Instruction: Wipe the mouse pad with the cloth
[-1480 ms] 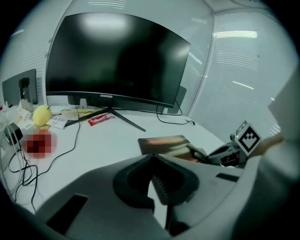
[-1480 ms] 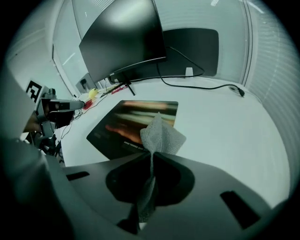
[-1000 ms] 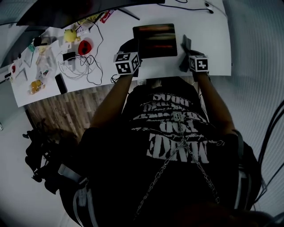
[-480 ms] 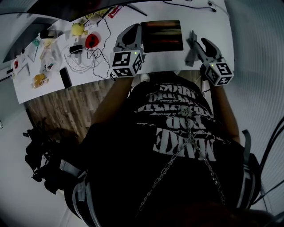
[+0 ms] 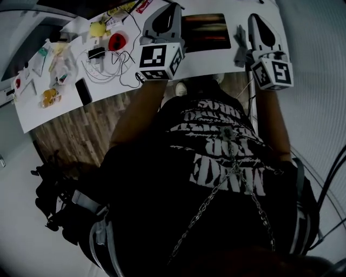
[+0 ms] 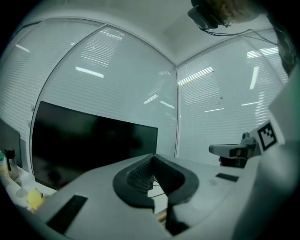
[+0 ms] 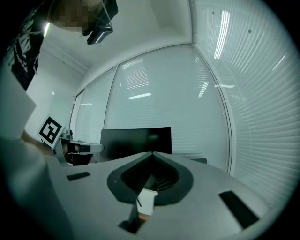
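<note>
Your left hand-held gripper and right hand-held gripper, the latter just closed, hover pressed together, empty; cloth lies beside mouse pad, wiping seemingly done.

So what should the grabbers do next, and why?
Probably lower the right gripper to the grey cloth and open its jaws. It and the left gripper are up above the desk, pointing level at the monitor, shut on nothing; the right jaws have just closed. What looks like the cloth lies loose right of the mouse pad, so wiping needs it picked up.
</note>
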A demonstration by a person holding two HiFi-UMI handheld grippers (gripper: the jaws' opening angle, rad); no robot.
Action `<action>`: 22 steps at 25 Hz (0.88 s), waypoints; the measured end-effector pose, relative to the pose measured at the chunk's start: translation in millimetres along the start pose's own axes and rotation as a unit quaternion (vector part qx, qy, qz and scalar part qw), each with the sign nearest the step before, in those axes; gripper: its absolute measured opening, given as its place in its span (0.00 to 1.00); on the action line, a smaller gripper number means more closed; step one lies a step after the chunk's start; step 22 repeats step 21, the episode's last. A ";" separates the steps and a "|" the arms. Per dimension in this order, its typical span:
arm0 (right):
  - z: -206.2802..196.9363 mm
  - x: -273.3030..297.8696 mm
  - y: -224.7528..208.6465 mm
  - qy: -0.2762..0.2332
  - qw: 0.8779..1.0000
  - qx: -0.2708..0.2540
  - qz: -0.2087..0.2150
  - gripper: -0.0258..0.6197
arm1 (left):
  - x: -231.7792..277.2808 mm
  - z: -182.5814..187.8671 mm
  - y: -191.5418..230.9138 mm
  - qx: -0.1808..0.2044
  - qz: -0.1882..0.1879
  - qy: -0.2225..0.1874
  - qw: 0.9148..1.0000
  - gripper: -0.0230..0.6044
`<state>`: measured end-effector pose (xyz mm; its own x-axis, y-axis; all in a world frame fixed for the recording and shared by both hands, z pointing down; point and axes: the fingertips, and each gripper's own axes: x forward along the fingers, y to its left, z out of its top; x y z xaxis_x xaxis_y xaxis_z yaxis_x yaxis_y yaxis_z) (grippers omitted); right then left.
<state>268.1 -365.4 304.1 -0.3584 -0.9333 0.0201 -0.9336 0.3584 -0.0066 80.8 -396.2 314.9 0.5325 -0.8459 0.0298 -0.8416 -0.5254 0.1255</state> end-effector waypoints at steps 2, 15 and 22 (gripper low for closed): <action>-3.3 -5.0 9.5 0.013 1.000 -0.008 -0.010 0.04 | -8.1 -4.8 -1.7 0.004 -0.011 0.003 1.000 0.04; -12.2 -47.0 37.6 0.058 0.996 -0.015 -0.061 0.04 | -39.7 -13.5 -10.0 -0.019 -0.058 0.007 0.998 0.04; -12.1 -45.6 38.2 0.067 0.996 -0.016 -0.062 0.04 | -36.5 -19.0 -11.7 -0.024 -0.061 0.012 0.998 0.04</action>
